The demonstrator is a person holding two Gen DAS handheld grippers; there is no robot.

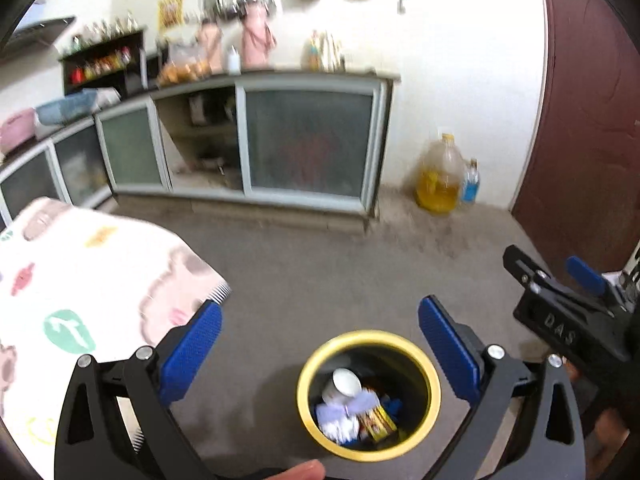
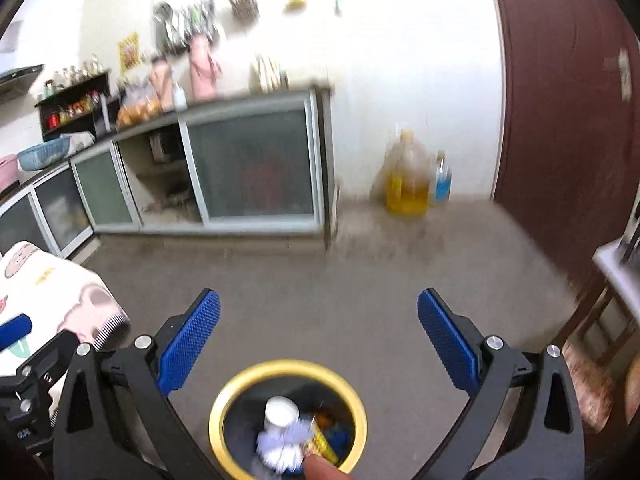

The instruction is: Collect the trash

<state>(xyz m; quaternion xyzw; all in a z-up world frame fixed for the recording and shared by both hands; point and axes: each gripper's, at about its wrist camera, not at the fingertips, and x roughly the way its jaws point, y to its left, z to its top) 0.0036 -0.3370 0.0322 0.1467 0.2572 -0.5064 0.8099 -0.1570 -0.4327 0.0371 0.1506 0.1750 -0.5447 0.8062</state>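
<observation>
A round bin with a yellow rim stands on the grey floor below both grippers. Inside lie a white paper cup, crumpled white paper and a yellow wrapper. My left gripper is open and empty above the bin. My right gripper is open and empty above the same bin, where the cup and paper show blurred. The right gripper's body also shows in the left wrist view, at the right.
A table with a patterned cloth stands at the left. A low cabinet with glass doors runs along the far wall. An oil jug and a small bottle stand by the dark red door. A wooden chair is at right.
</observation>
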